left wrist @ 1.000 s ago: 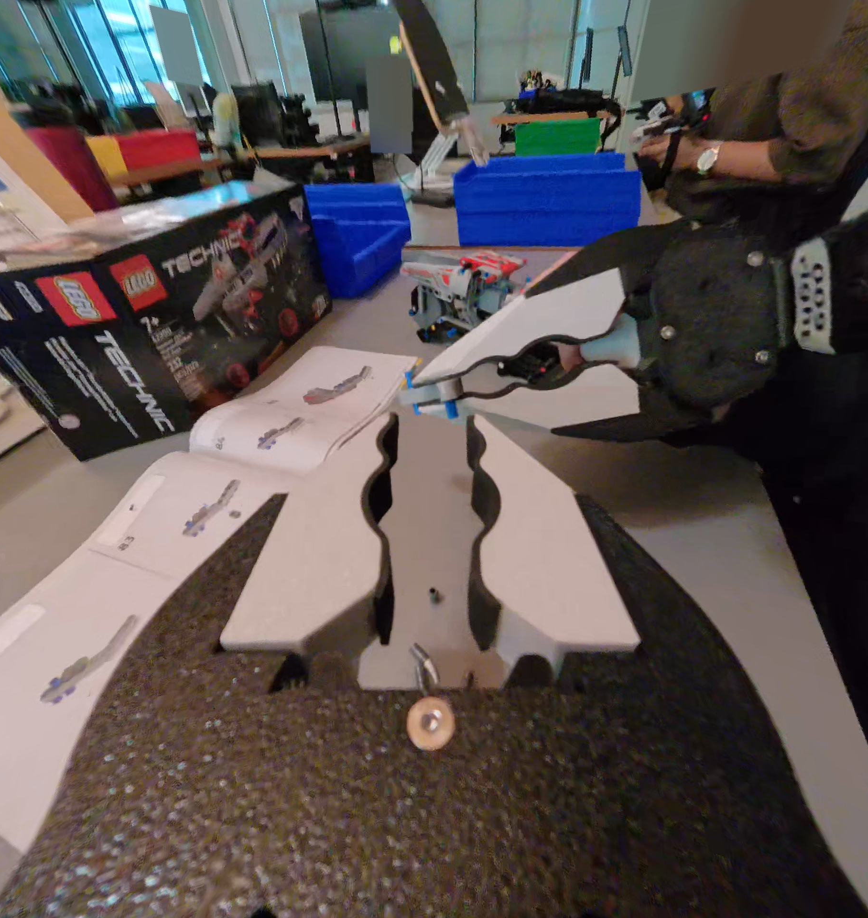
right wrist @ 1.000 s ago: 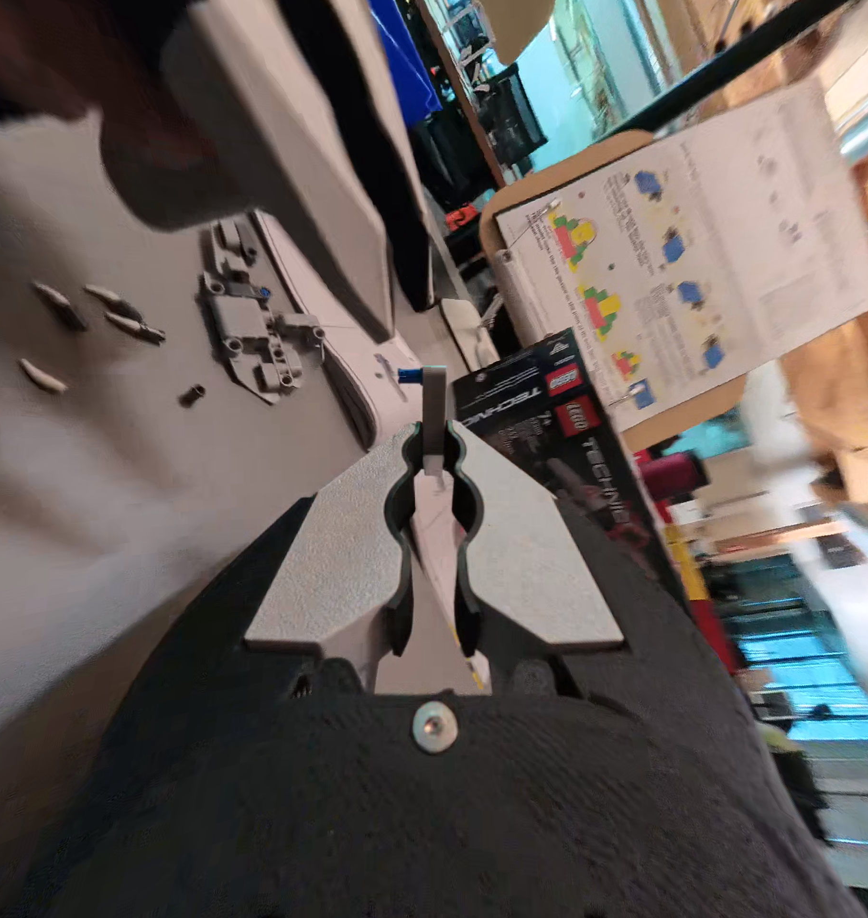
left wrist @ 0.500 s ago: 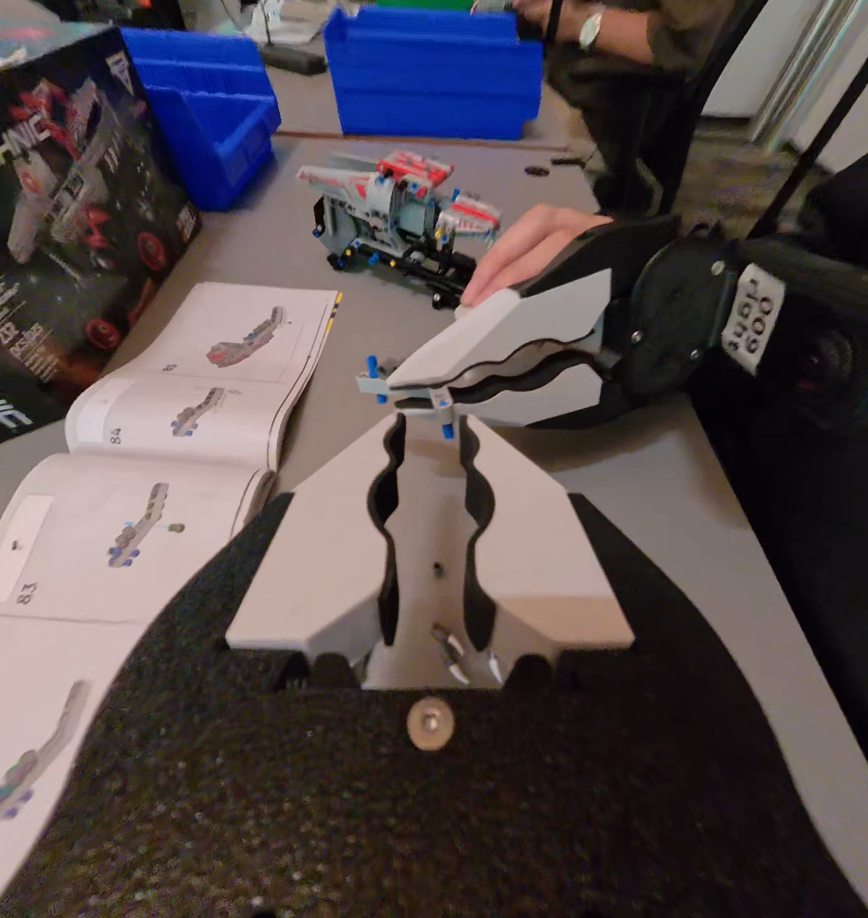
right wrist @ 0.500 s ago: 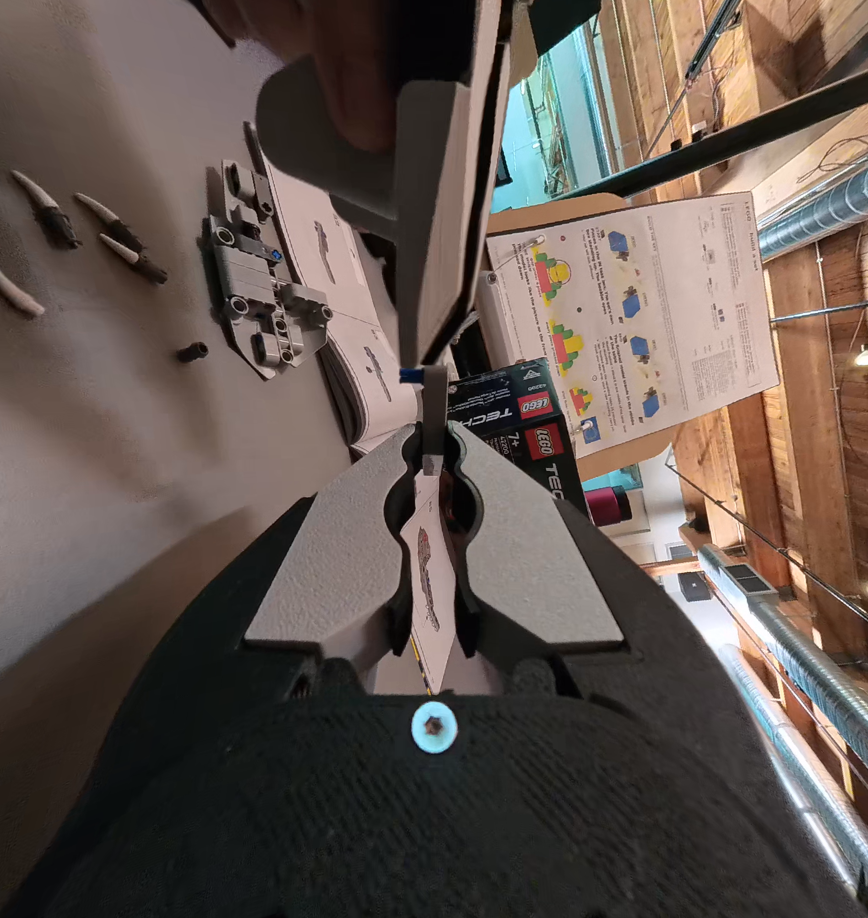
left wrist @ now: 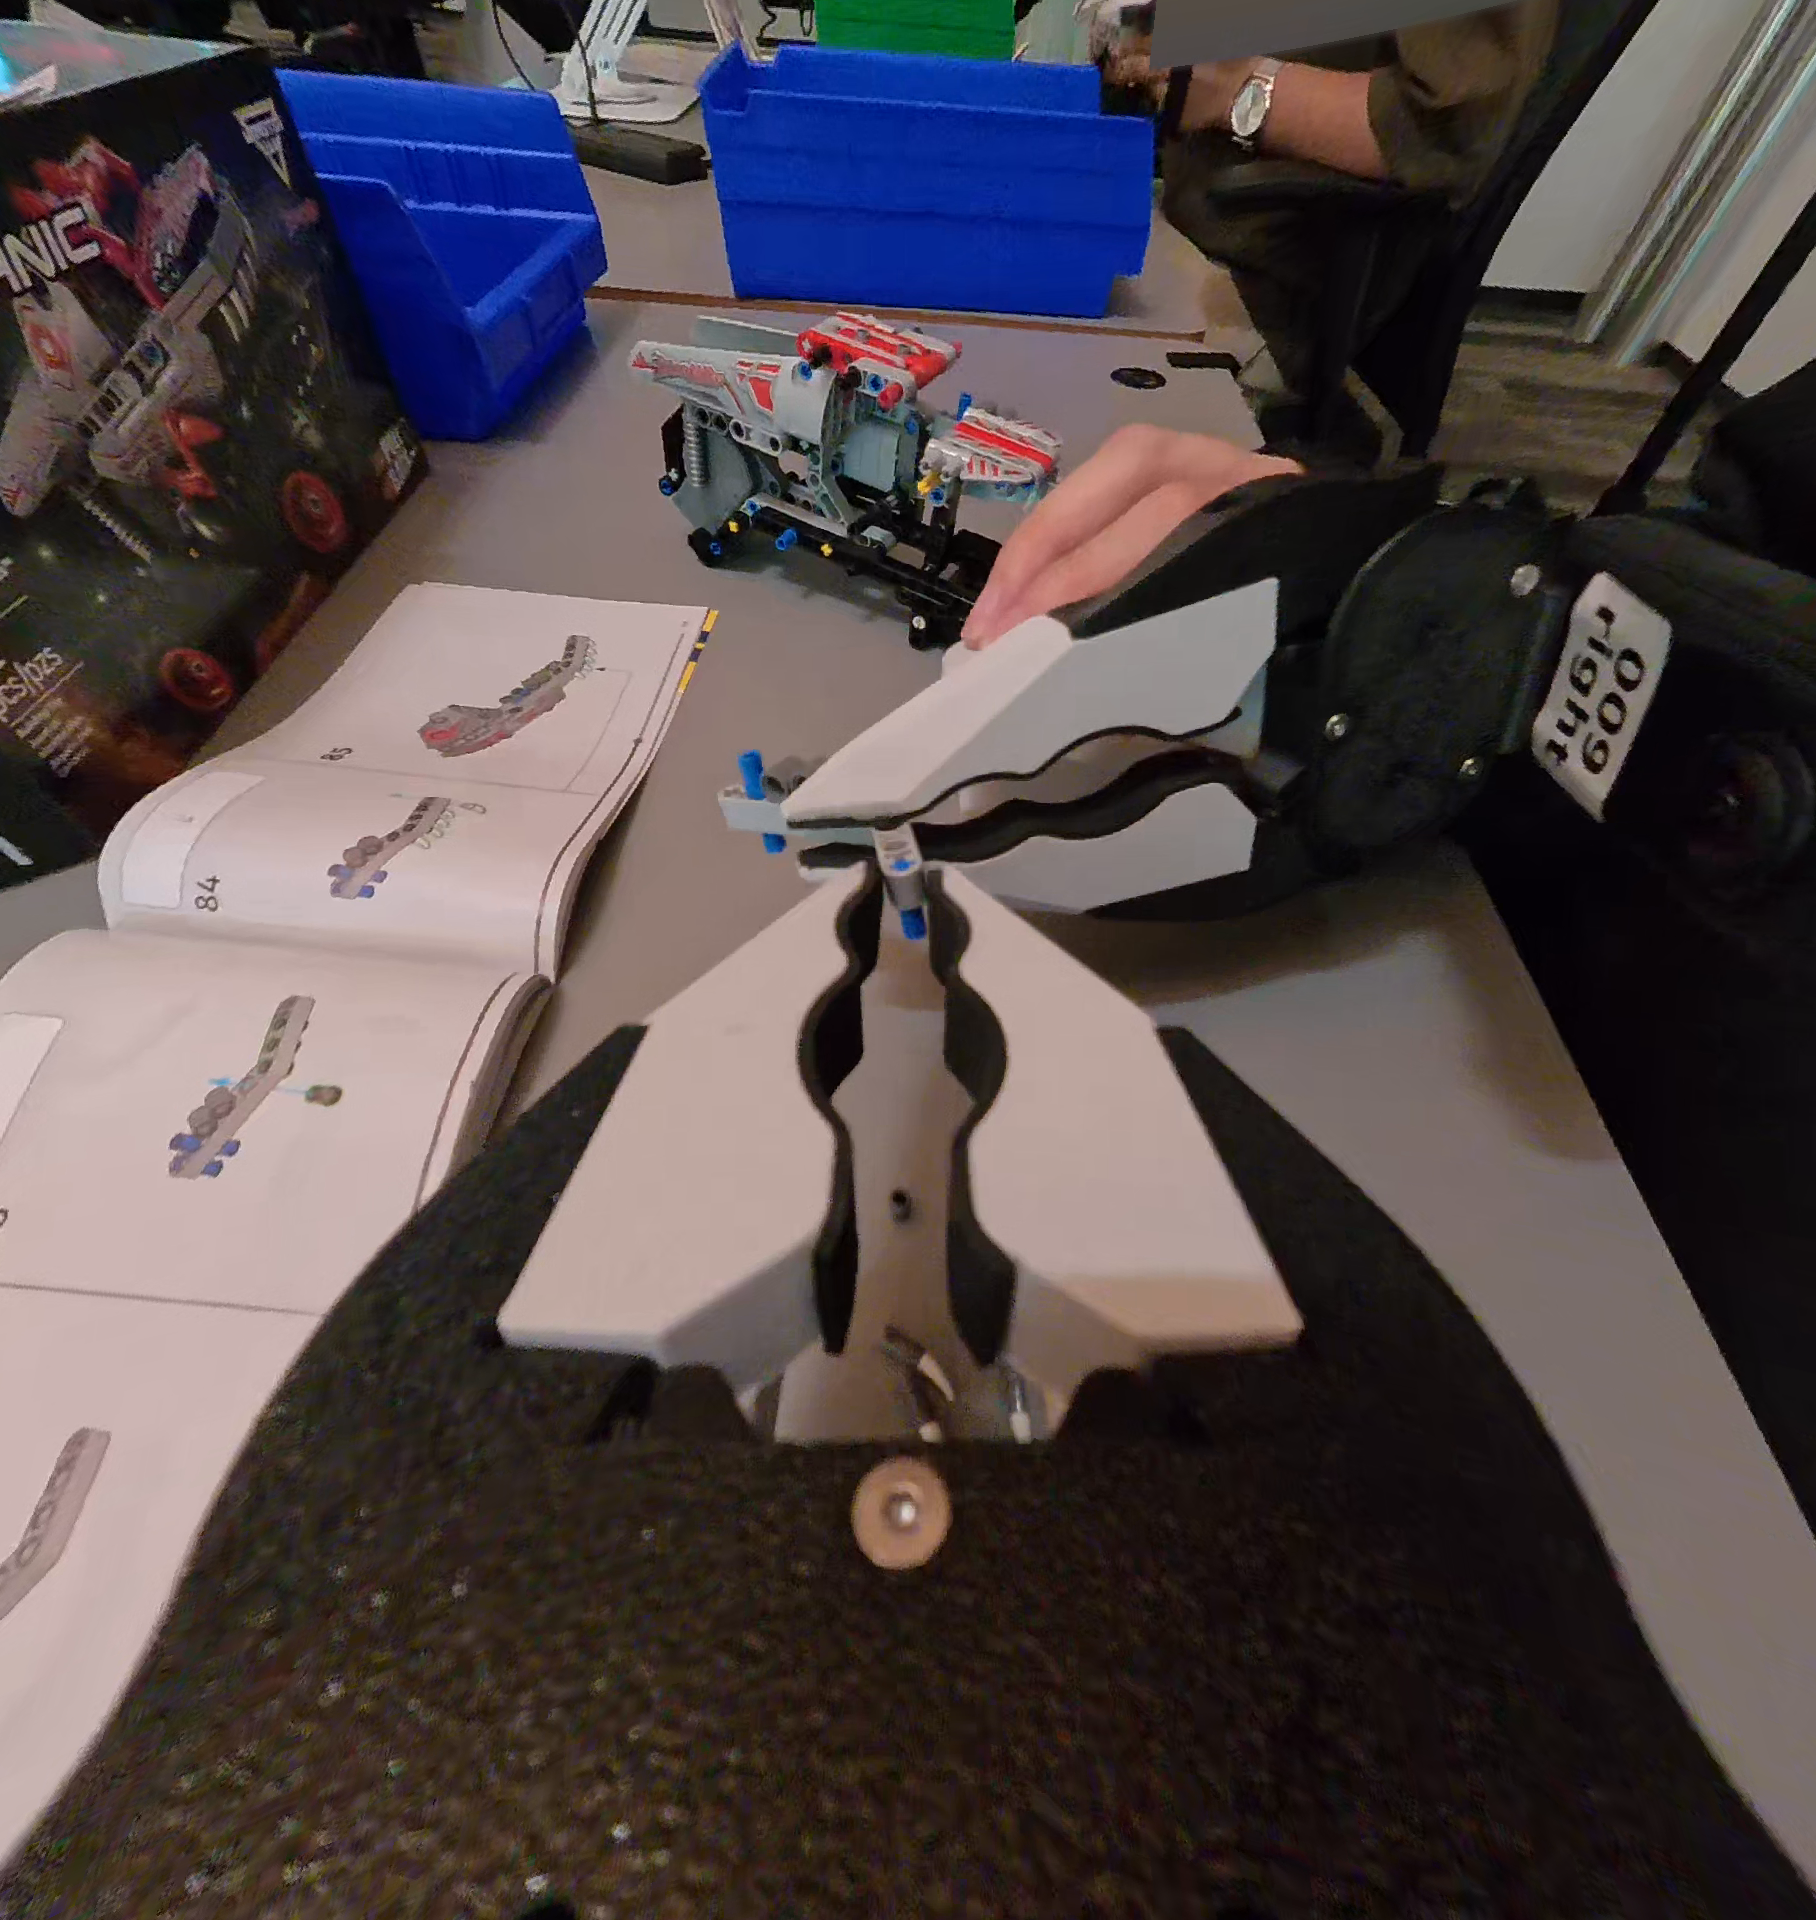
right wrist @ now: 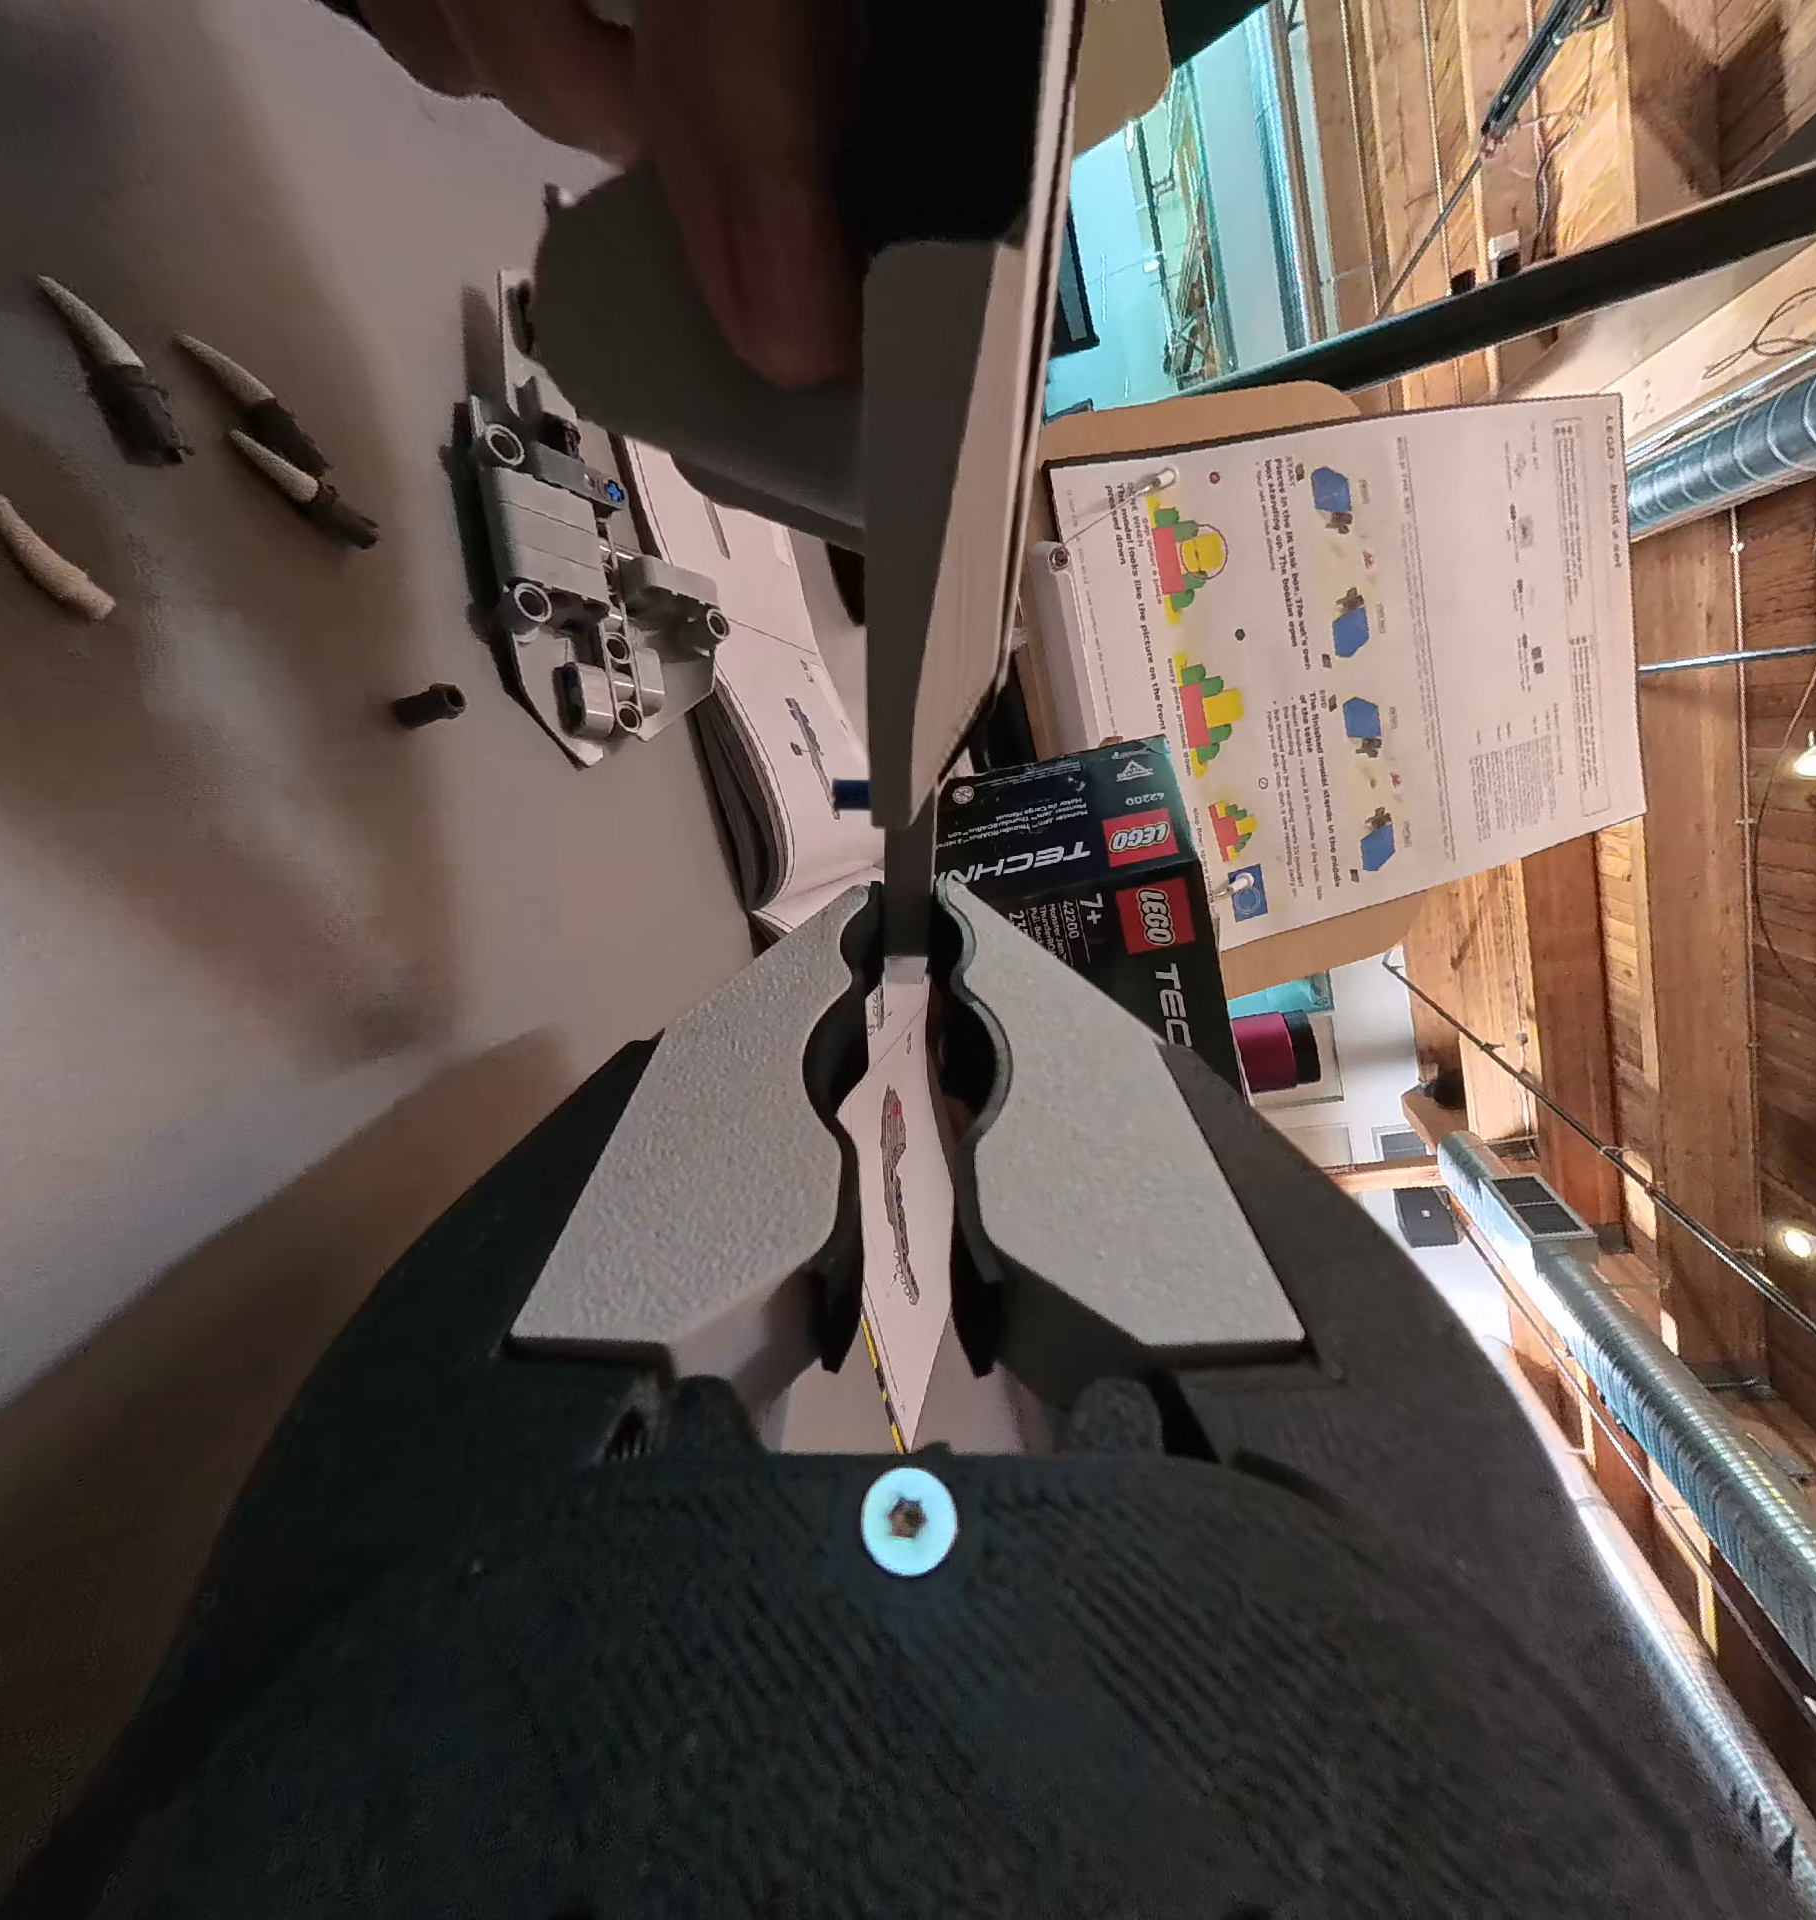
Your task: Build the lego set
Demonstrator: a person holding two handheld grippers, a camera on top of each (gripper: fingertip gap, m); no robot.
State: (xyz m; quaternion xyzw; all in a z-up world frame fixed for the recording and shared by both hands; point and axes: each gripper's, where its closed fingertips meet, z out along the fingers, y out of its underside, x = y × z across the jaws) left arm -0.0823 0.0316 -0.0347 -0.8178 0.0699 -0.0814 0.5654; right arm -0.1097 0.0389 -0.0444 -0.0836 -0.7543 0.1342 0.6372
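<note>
In the left wrist view my right gripper [left wrist: 810, 831] comes in from the right, shut on a short grey beam [left wrist: 753, 805] with blue pins. It holds the beam above the table. My left gripper [left wrist: 901, 896] is just below it, its tips closed on a grey and blue pin [left wrist: 902, 883] that hangs from the beam. In the right wrist view my right gripper [right wrist: 906, 930] grips the beam [right wrist: 906, 894] edge-on, and the left gripper [right wrist: 914, 675] reaches down onto it from above. A part-built grey, red and black model [left wrist: 842, 447] stands farther back.
An open instruction booklet [left wrist: 395, 831] lies to the left, with the set's black box [left wrist: 125, 343] and two blue bins [left wrist: 925, 177] behind. A grey subassembly [right wrist: 582, 592], several tooth pieces [right wrist: 104, 353] and a black connector [right wrist: 429, 707] lie on the table. A person's arm [left wrist: 1299, 104] is at the back.
My left gripper has tilted down toward the table, moved up under the beam and narrowed its fingers onto the hanging pin. The right gripper has kept its hold on the beam.
</note>
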